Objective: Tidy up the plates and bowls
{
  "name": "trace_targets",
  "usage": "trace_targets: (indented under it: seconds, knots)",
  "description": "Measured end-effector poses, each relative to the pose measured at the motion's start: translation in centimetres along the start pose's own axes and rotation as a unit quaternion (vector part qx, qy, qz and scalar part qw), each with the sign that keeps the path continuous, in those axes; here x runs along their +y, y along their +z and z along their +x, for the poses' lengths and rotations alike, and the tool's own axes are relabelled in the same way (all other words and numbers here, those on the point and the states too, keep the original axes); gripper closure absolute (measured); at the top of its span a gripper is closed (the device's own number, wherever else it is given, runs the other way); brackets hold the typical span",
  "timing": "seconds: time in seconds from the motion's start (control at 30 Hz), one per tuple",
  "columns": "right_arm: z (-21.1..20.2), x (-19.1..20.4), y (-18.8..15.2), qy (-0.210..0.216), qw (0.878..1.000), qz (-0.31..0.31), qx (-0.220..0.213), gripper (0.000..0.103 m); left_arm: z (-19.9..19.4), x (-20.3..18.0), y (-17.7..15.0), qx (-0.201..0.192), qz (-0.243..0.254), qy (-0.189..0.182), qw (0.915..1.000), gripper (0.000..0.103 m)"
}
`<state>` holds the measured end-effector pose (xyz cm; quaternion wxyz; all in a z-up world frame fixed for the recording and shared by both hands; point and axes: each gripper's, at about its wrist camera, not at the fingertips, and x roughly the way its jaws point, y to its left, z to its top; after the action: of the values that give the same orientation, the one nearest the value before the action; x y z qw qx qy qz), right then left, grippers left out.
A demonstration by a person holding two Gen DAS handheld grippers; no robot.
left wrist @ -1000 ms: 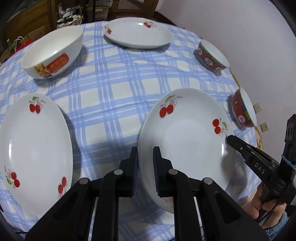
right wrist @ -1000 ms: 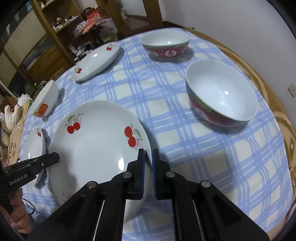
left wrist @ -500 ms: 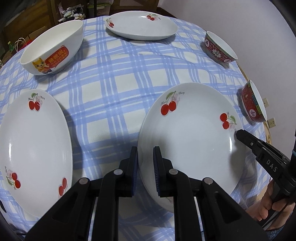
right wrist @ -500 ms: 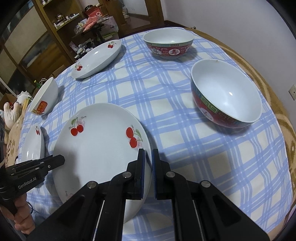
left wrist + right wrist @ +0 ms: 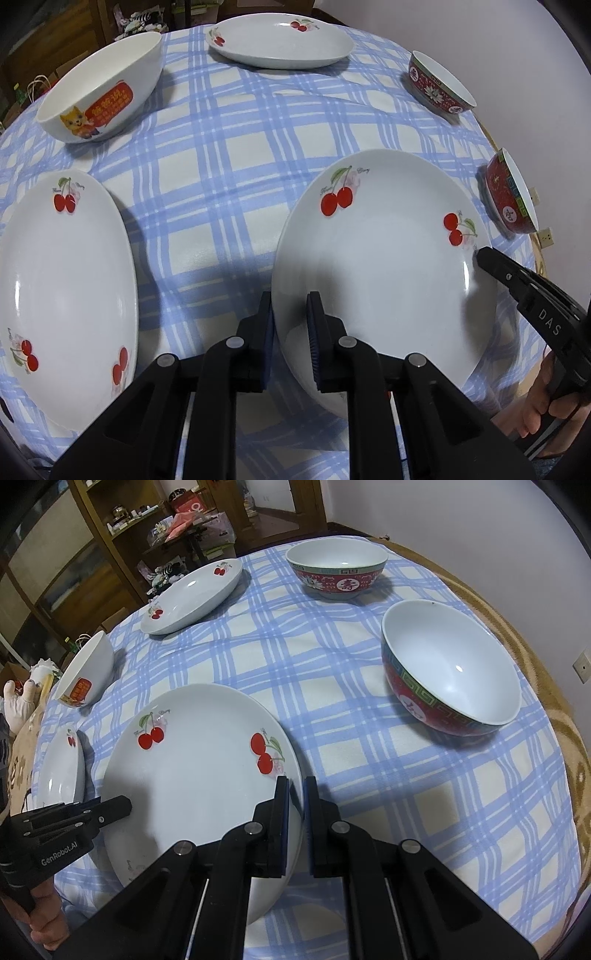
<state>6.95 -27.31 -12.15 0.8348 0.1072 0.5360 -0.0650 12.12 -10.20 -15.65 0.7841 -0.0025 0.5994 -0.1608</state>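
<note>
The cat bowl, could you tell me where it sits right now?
The cat bowl sits far left in the left wrist view, between two cherry plates.

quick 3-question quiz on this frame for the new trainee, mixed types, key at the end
1. True or false: both grippers are clamped on the rim of the same cherry plate.
2. How many cherry plates are on the table in all? A) two B) three C) four
3. Fill in: the white bowl carries a cartoon ____ beside an orange label.

Key
1. True. The left gripper pinches the near left rim and the right gripper pinches the right rim of that plate.
2. B. The held plate, the left plate and the far plate.
3. Cat.
</note>
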Motion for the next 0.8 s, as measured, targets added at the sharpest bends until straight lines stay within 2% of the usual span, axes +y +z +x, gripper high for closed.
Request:
trace_targets:
  seconds: [0.3, 0.47, 0.67, 0.8]
  knots:
    - [-0.4, 0.2, -0.1, -0.016, 1.0, -0.008, -0.003, 0.094, -0.2, 0.4, -0.3, -0.002, -0.006, -0.016, 0.9999, 0.087]
    - [-0.8, 0.1, -0.2, -0.01, 1.0, -0.001, -0.011, 0.094, -1.6, 0.6, -0.6, -0.018, -0.001, -0.004, 0.9998, 0.084]
    - [-1.5, 0.3, -0.3, -0.013, 1.0, -0.003, -0.023, 0.094, -3.0, 0.7, -0.5, -0.024, 0.004, 0.011, 0.9996, 0.072]
    - [-2.3, 0.5, -0.4, -0.022, 0.999, -0.007, -0.037, 0.093, -4.1, 0.5, -0.4, -0.032, 0.012, 0.018, 0.9993, 0.057]
